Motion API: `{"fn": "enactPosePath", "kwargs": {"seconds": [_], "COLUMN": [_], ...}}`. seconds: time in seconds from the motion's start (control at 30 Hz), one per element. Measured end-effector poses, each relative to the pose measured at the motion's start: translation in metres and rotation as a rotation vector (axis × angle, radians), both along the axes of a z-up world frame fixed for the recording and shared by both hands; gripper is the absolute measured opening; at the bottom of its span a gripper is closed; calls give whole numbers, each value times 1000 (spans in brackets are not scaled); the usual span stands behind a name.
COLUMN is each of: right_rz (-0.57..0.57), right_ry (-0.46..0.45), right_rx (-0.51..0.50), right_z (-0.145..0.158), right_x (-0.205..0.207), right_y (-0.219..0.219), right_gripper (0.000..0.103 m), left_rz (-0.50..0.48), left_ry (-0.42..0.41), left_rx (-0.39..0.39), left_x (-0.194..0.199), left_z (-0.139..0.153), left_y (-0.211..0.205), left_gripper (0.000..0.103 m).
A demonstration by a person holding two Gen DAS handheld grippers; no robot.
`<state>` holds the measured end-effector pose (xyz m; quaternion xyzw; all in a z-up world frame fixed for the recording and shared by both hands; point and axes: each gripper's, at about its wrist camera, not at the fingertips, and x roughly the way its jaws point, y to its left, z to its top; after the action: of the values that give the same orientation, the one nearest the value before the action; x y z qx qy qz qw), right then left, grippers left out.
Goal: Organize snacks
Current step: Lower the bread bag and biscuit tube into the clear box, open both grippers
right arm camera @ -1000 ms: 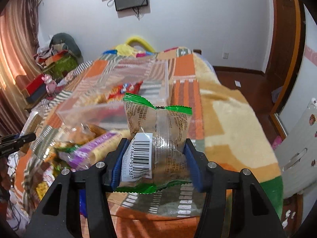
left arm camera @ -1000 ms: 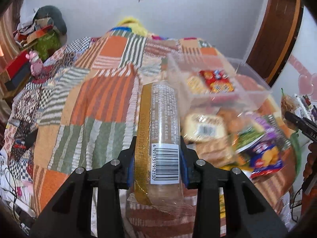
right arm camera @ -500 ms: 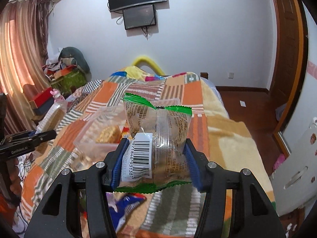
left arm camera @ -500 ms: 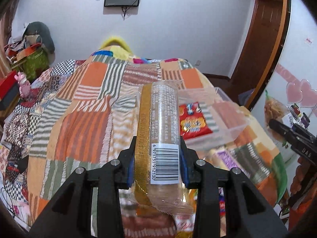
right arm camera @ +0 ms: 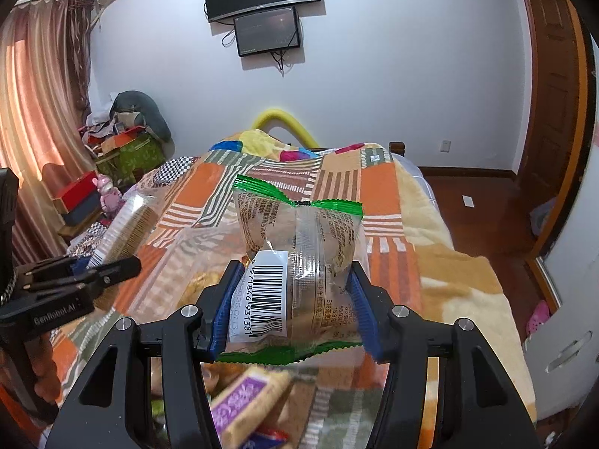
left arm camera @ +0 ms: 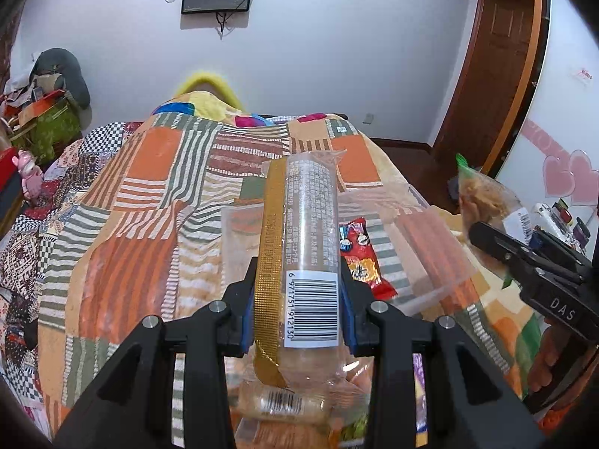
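My left gripper is shut on a long clear snack tube with a gold strip and a barcode, held above the bed. A clear plastic bin lies beyond it with a red snack packet inside. My right gripper is shut on a clear bun packet with green edges. It also shows in the left wrist view, at the right, over the bin's right end. Loose snacks lie below both grippers.
A patchwork quilt covers the bed. A wooden door and wood floor are at the right. Screens hang on the far wall. Boxes and clutter stand left of the bed.
Both grippers have risen and tilted up with their packets held. The bin and snack pile have dropped lower in both views. The right gripper has come closer in the left view.
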<state>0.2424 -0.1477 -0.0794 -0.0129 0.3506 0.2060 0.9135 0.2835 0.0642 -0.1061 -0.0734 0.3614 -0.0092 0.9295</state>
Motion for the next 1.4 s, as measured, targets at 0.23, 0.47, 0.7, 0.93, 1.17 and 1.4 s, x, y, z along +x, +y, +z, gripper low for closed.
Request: {"fn": "enactPosePath", "kwargs": {"seconds": [0.23, 0.47, 0.7, 0.93, 1.17, 1.4], "right_rz": [10, 23, 38, 40, 42, 38], "right_ry": [26, 81, 105, 91, 30, -69], "right_rx": [-23, -62, -77, -78, -43, 3], "right_z": [-14, -34, -40, -33, -5, 32], "right_x": [14, 24, 24, 21, 1, -32], "right_y": [11, 19, 20, 19, 7, -7], "right_gripper": [52, 52, 53, 56, 58, 64], "left_rz": [-21, -27, -19, -25, 1, 8], "left_ry": [46, 99, 73, 24, -57, -196], "left_rx": [-5, 6, 24, 37, 59, 48], "left_x": [30, 51, 52, 38, 3, -50], "left_z": [-19, -43, -44, -27, -2, 38], "left_y": [-11, -15, -16, -17, -15, -15], "left_gripper": [36, 36, 37, 37, 41, 61]}}
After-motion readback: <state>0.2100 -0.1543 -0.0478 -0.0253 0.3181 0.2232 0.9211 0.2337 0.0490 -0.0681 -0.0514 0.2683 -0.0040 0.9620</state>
